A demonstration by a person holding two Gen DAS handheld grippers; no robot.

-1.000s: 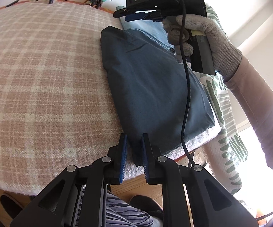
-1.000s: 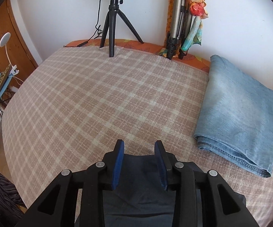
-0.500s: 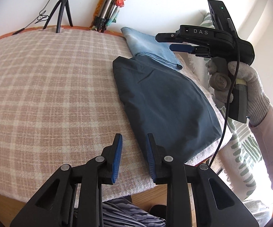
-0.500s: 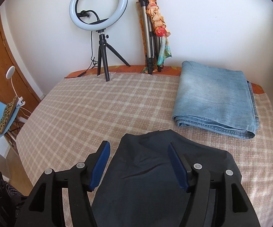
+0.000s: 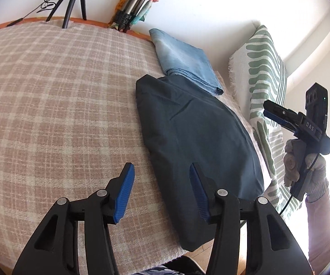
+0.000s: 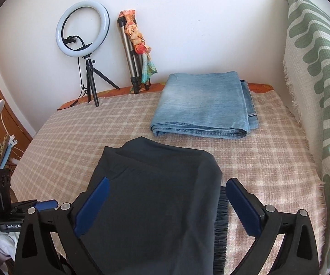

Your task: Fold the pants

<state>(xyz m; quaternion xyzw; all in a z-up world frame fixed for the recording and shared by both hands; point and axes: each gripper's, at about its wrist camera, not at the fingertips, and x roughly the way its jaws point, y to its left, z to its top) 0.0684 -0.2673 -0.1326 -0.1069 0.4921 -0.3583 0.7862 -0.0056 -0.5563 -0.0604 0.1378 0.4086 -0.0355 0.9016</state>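
Hovering spread over folded dark pants with left gripper; right gripper spread wide too, gripping nothing; folded jeans lying beyond.

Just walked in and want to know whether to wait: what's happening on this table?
A person with a handheld gripper in each hand is folding pants. The dark pants lie folded on the plaid tablecloth, just in front of a folded pair of light blue jeans. The left gripper and right gripper are both open above the dark pants, holding nothing. The fold looks essentially done.
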